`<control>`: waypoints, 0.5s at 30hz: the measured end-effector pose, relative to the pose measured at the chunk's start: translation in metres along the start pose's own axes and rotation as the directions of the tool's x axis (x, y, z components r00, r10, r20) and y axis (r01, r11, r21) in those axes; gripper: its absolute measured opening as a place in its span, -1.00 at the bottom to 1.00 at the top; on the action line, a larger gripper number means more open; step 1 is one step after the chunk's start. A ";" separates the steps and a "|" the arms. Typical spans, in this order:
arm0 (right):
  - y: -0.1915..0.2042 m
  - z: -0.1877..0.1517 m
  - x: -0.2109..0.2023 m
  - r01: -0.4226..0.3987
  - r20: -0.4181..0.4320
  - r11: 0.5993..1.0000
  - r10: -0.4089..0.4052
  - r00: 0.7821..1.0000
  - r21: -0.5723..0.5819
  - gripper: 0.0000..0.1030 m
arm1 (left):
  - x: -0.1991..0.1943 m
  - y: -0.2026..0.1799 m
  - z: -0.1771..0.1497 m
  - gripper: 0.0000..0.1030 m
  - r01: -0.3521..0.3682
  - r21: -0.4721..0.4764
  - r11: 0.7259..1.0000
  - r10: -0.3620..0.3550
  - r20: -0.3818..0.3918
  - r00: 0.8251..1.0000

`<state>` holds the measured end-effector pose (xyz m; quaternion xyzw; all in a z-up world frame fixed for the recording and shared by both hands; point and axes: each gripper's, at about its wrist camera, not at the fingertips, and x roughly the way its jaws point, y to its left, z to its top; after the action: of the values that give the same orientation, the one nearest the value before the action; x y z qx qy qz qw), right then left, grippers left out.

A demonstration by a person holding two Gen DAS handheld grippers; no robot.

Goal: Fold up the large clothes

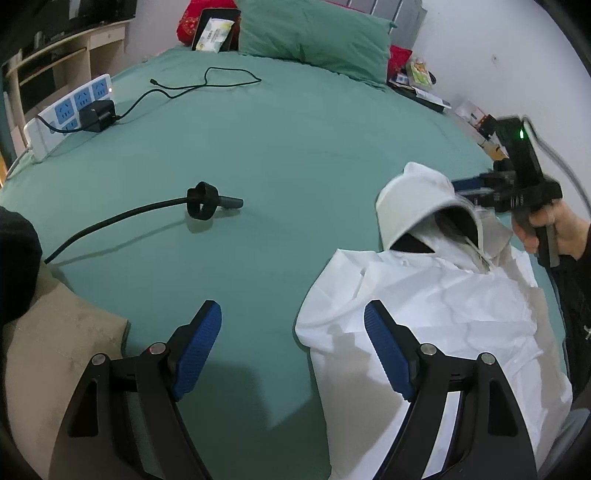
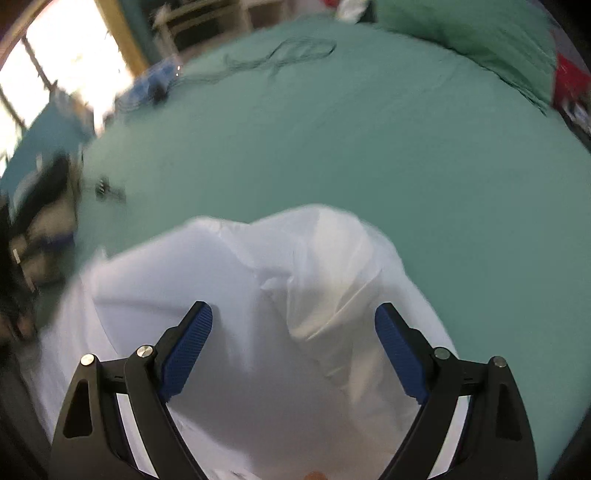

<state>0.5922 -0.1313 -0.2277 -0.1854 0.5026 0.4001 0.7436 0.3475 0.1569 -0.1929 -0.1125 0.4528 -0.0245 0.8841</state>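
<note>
- A bed (image 1: 295, 155) under a green sheet carries everything; a green pillow (image 1: 314, 33) rests at its head.
- A white hooded garment (image 1: 424, 295) lies crumpled at the bed's near right corner, hood toward the pillow.
- The left hand-held gripper (image 1: 293, 350) hovers with blue pads spread, one above the garment's edge.
- The right hand-held gripper (image 2: 293, 347) hangs wide apart over the white cloth.
- A power strip (image 1: 70, 110) sits at the left edge.

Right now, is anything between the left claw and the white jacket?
Nothing visible. The open left claw hangs over bare green sheet, with its right finger already overlapping the white jacket edge. The black cable lies farther off to the left, out of the path.
</note>
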 end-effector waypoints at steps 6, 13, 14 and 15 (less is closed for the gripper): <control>0.007 0.003 0.024 -0.075 -0.132 0.989 0.058 0.990 -0.126 0.74 | 0.003 0.004 -0.001 0.60 0.011 -0.020 1.000 -0.011 -0.013 1.000; 0.005 0.007 0.033 -0.273 -0.330 0.953 0.217 0.919 -0.135 0.78 | 0.006 0.004 -0.001 0.60 0.028 -0.008 1.000 -0.028 -0.029 0.999; 0.013 0.004 0.034 -0.269 -0.353 0.949 0.198 0.914 -0.165 0.80 | 0.007 0.005 -0.001 0.60 0.029 -0.010 1.000 -0.029 -0.033 0.999; 0.021 0.003 0.036 -0.259 -0.362 0.947 0.177 0.915 -0.192 0.82 | 0.008 0.006 -0.001 0.60 0.034 -0.019 0.999 -0.035 -0.038 0.999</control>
<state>0.5843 -0.1019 -0.2564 -0.2808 0.5900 0.4998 0.5686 0.3509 0.1615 -0.2017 -0.1280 0.4677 -0.0376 0.8738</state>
